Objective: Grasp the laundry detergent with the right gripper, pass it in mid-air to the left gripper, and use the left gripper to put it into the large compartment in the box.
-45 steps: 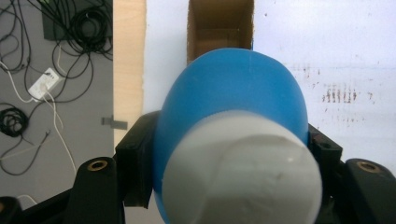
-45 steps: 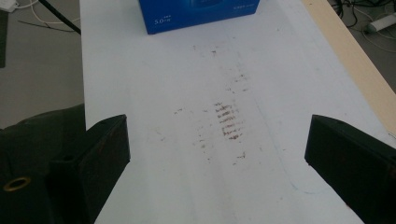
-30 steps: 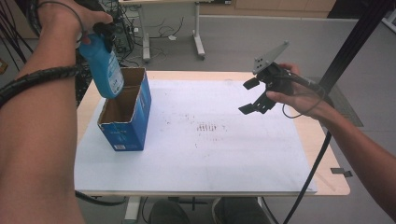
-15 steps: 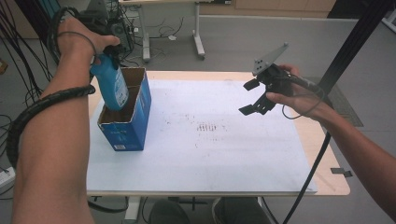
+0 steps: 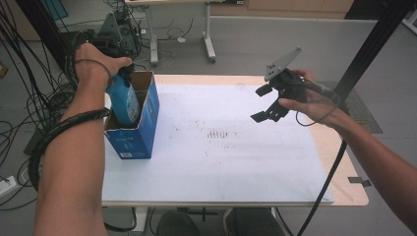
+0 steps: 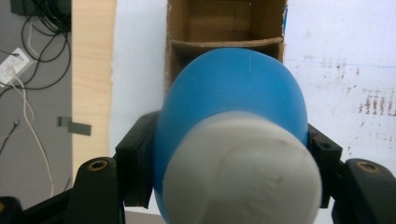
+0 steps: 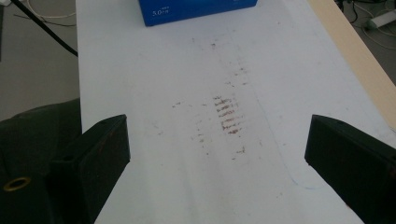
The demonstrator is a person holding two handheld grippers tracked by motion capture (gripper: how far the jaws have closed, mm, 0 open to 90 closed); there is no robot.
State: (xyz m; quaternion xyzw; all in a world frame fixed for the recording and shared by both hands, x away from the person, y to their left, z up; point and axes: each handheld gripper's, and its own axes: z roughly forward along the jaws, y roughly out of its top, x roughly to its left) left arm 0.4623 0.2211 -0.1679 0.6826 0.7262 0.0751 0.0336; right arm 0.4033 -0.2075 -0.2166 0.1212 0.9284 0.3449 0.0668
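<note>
On the left side of the table (image 5: 344, 162) stands a blue box (image 5: 140, 130) with its top open, and I am holding a blue bottle (image 5: 125, 101) partly down inside it. My left gripper (image 6: 224, 186) is clamped on the bottle, one black jaw pressed on each side of it, just under the white cap (image 6: 243, 170). Looking along that gripper, I see the round blue body pointing at the brown inside of the box, which has a cardboard wall across it. My left hand (image 5: 96, 64) is above the box, with a black cable wound around my arm. My right gripper (image 5: 270, 103) hangs in the air over the right part of the table, well apart from the box. Its jaws are wide apart and nothing is between them. Under them lies a white sheet (image 7: 187, 140) with small brown marks (image 7: 226, 114) near its middle. The blue box sits at the far end of that sheet when I look along the right gripper. My right hand (image 5: 310, 96) holds that gripper from the side.
</note>
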